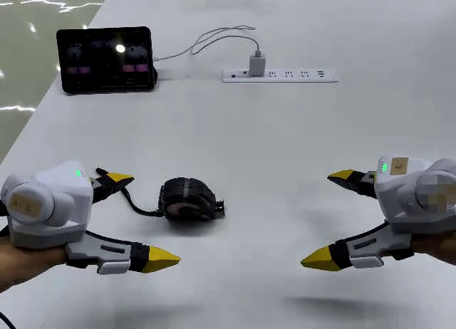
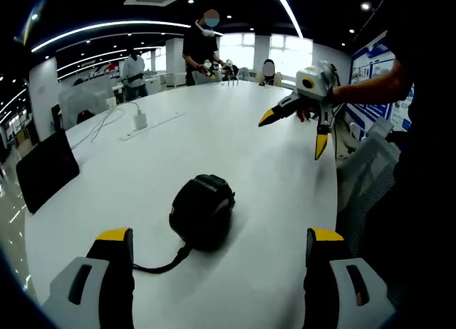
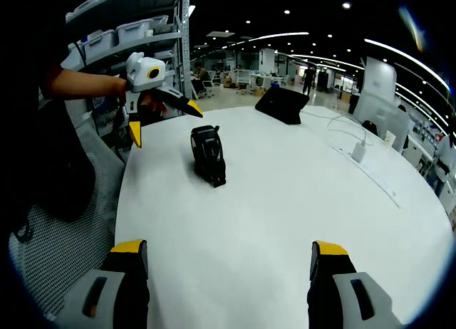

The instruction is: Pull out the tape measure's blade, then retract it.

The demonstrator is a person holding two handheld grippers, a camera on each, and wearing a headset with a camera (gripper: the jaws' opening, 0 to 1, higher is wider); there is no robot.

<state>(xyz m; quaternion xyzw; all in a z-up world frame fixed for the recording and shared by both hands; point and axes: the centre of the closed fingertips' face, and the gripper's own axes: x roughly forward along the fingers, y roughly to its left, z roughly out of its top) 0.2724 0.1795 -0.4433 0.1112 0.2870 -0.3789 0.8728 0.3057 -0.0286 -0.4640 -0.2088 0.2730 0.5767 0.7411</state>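
Where the left gripper (image 1: pixel 144 217) is: nearest the person, low at the left of the white table (image 1: pixel 285 151); jaws spread wide, yellow tips apart, pinching nothing
Where the right gripper (image 1: pixel 324 218) is: equally near, at the right, well apart from the left one; jaws likewise spread wide and empty, tips turned in toward the middle of the table
Where the tape measure (image 1: pixel 187 199) lies: on the table just ahead of the left gripper's tips, roughly in line with the gap between them in the left gripper view; a black case touched by neither jaw, well apart from the right gripper
Trailing from it: a black cord (image 1: pixel 139 204) that runs back toward the left gripper's farther jaw; whether it touches that jaw I cannot tell
State of the blade: no length of it shows outside the case; a small tab (image 1: pixel 219 209) on the side facing the right gripper is probably its hook
Middle distance: bare table
Far side: a white power strip (image 1: pixel 279 75) with a charger (image 1: pixel 257 62) plugged in, and a white cable (image 1: pixel 214 38) running to a dark tablet (image 1: pixel 107 58) propped at the far left
Progress: by my reading nothing of the task is done; case not yet steadied, tab not yet gripped, pull-out and retraction both left
Next call: likely the left gripper closing on the case and the right gripper coming across to pinch the tab
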